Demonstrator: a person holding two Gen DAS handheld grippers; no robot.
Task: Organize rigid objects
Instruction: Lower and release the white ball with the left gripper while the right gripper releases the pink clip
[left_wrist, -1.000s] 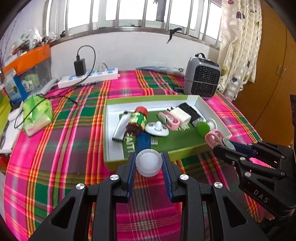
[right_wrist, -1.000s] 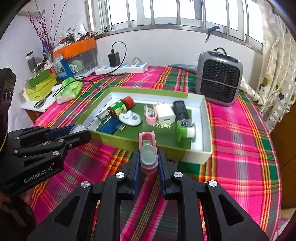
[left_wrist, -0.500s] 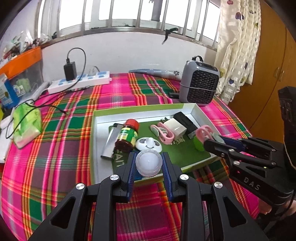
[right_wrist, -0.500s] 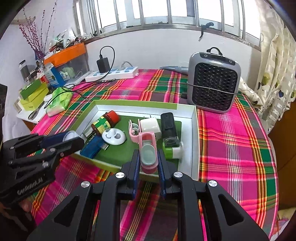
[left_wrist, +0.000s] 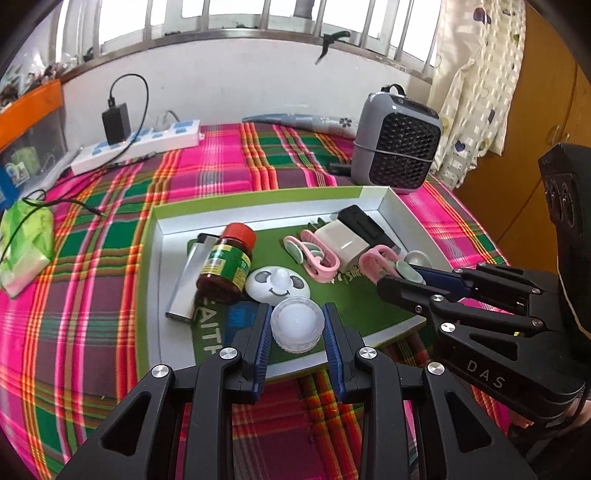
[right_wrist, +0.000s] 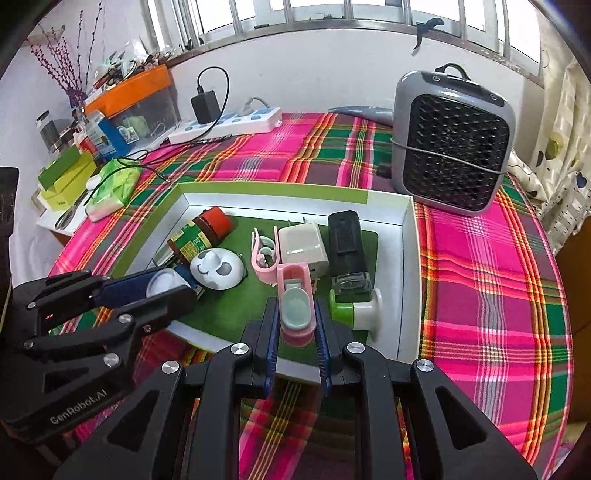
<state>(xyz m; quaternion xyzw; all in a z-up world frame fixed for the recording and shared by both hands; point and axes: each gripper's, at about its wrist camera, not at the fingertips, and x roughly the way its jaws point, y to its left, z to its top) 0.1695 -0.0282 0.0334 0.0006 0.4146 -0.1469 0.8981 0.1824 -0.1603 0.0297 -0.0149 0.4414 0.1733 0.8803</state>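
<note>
A: What is the left gripper doing?

B: It is clenched on a small round white cap, held between its blue pads over the near edge of the tray. In the right wrist view the same gripper shows at the left with the white cap in it

A: And the right gripper?

B: Grasping a pink clip with a pale green pad, also above the near part of the tray. From the left camera it comes in from the right, the pink clip at its tips

A: What lies in the tray?

B: A brown bottle with a red lid on its side, touching a silver lighter; a white panda-face hook just beside the bottle; a second pink clip; a white charger next to a black block. A green and white suction hook lies near the right wall

A: Around the tray?

B: A plaid cloth, a grey heater behind, and a white power strip
</note>
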